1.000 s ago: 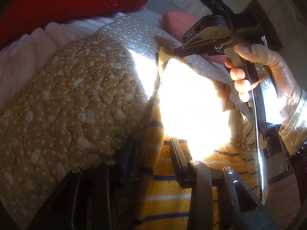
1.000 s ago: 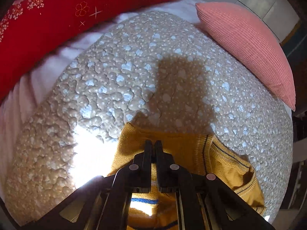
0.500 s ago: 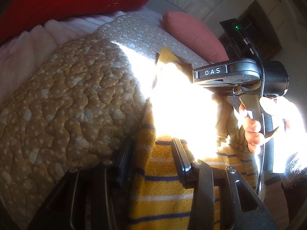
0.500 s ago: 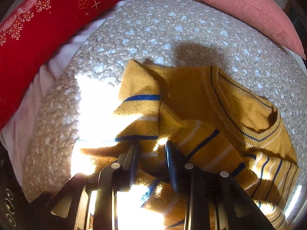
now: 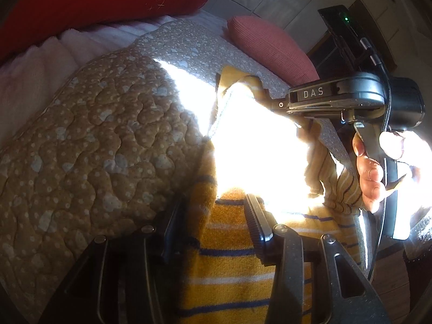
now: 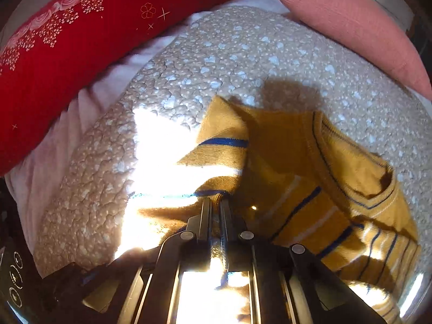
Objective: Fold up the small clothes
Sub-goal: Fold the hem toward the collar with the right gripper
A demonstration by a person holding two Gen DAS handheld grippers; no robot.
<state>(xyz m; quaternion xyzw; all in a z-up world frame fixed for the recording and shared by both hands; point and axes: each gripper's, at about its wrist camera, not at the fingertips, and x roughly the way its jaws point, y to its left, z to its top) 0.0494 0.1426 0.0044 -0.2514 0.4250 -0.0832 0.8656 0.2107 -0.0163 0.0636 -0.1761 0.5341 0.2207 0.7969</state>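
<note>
A yellow knit sweater [image 5: 229, 256] with blue and white stripes lies crumpled on a quilted bedspread [image 5: 94, 148]. My left gripper [image 5: 213, 205] straddles its striped lower part. Its jaws are opening, with fabric between them and a dark gap beside the left finger. In the right wrist view the sweater [image 6: 283, 145] shows its neckline [image 6: 351, 167] at the right and a flap folded over at the left. My right gripper [image 6: 214, 201] is shut on a raised fold of the sweater. A hand [image 5: 370, 172] holds that tool at the right of the left wrist view. Bright sun washes out the sweater's middle.
A red embroidered pillow [image 6: 67, 40] lies along the far left, with a pink ribbed pillow [image 6: 351, 19] at the far right. A pale pink blanket [image 6: 48, 148] edges the quilt [image 6: 243, 48] on the left. White tiles and dark furniture [image 5: 337, 54] stand beyond the bed.
The right gripper let go at the sweater's far edge, drew back over the garment with open jaws, then shut on a fold nearer to me. The left jaws widened a little.
</note>
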